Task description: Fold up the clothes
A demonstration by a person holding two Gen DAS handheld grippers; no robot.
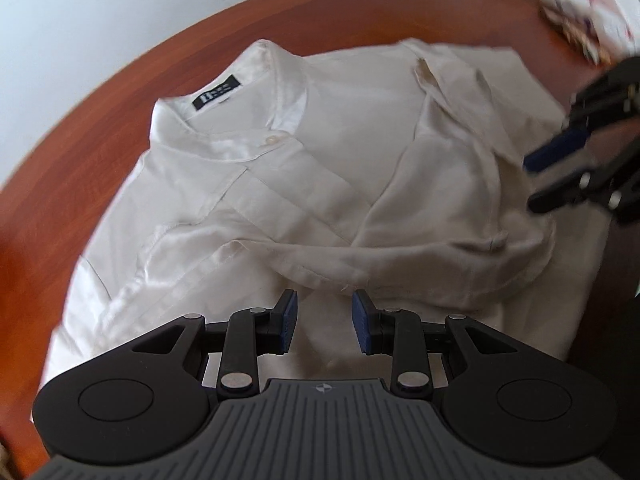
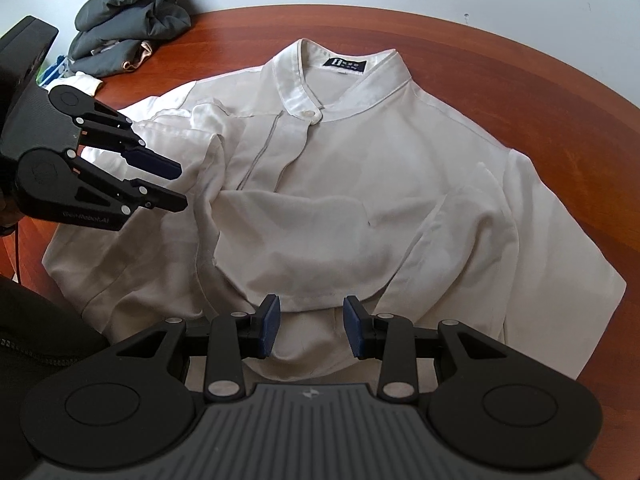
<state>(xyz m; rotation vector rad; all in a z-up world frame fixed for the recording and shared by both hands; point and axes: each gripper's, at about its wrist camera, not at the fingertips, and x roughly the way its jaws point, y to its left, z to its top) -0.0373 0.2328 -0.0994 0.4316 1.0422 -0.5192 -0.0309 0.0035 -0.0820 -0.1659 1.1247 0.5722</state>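
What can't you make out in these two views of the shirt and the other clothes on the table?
- Label print: too small, both views.
- Shirt hem: hidden behind right gripper, right wrist view.
- Pale clothes: blurred, cut off by the edge, left wrist view.
- Dark pile: crumpled; garment type unclear.

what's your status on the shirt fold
Left gripper and right gripper open, empty. White shirt face up, both sleeves folded in. Nothing in the way.

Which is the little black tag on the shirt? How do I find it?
Find the round reddish wooden table, then the white shirt spread flat across it. Follow the shirt up to its collar; inside the neck sits a small black label with white print, the only dark patch on the pale cloth.
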